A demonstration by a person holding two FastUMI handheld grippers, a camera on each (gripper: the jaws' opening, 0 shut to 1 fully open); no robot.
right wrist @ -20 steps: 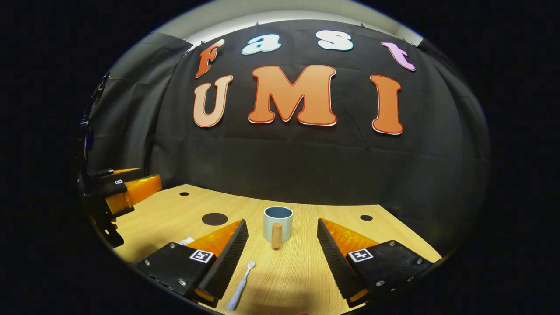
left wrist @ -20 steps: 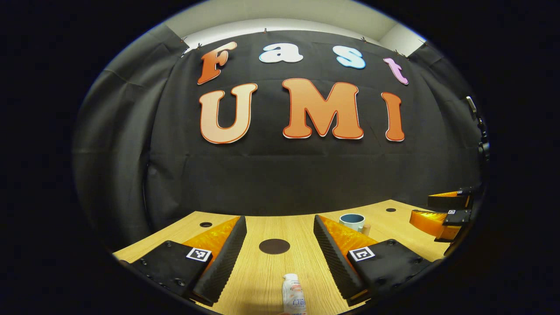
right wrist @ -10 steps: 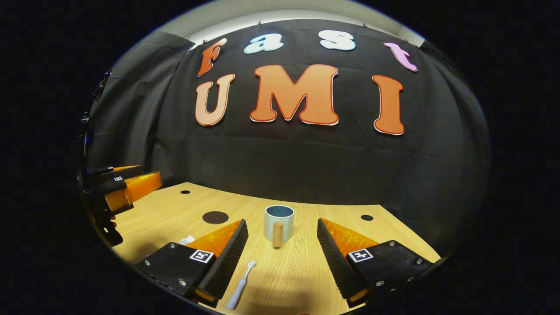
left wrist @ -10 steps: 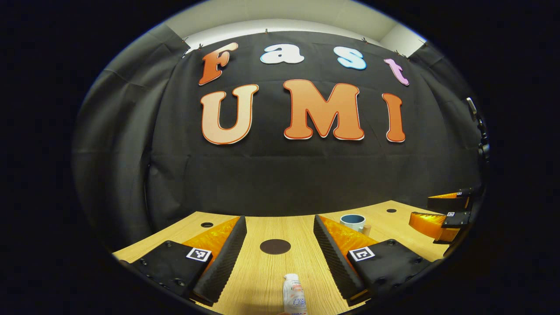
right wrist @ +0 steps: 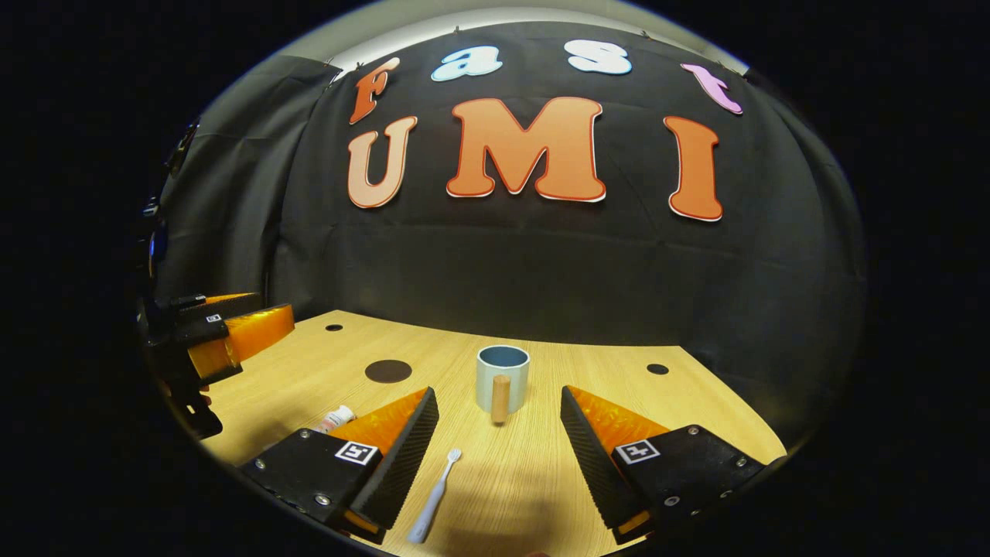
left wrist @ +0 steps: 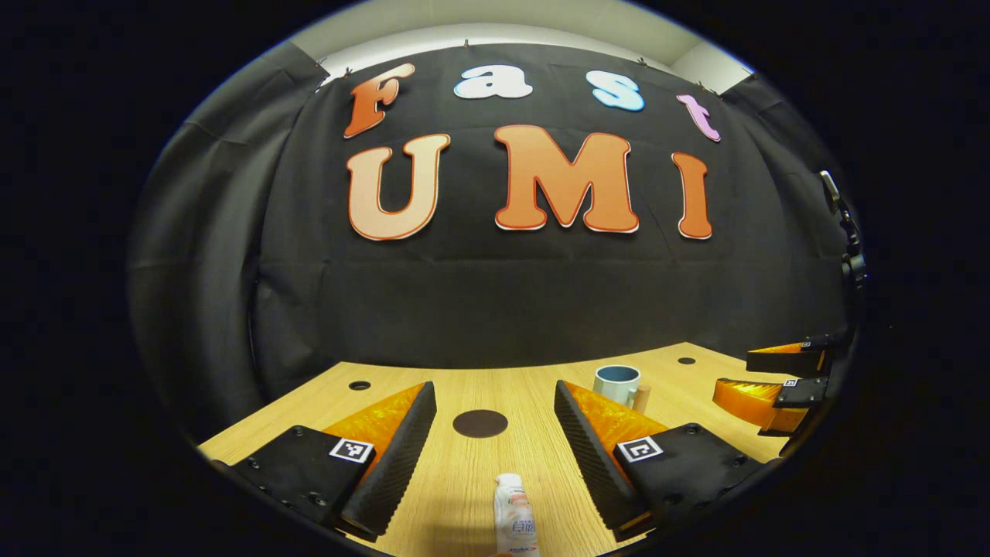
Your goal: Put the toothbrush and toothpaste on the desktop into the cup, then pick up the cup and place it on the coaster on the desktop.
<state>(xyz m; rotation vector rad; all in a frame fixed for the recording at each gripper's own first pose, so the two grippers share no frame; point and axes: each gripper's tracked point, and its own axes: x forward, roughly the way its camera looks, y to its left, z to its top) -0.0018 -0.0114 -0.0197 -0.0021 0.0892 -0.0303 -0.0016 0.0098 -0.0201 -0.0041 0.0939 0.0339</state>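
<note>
- desk (right wrist: 541,480) showing matt light wood grain
- cup (right wrist: 503,377) looking smooth, glazed; handle looking wooden
- toothbrush (right wrist: 435,497) appearing smooth plastic
- toothpaste (left wrist: 516,520) tube looking glossy
- wall (right wrist: 541,263) hanging as matt cloth

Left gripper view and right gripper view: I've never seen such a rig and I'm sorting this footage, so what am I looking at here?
A person holds two hand-held two-finger grippers, each with a fisheye camera looking along its own fingers. In the left gripper view the left gripper is open above the toothpaste, which lies on the wooden desktop; beyond it sits the dark round coaster. In the right gripper view the right gripper is also open, holding nothing. The toothbrush lies between its fingers, and the cup, with its wooden handle facing the camera, stands upright farther on. Each view also shows the other gripper at its edge. Nothing is in the cup yet.
</note>
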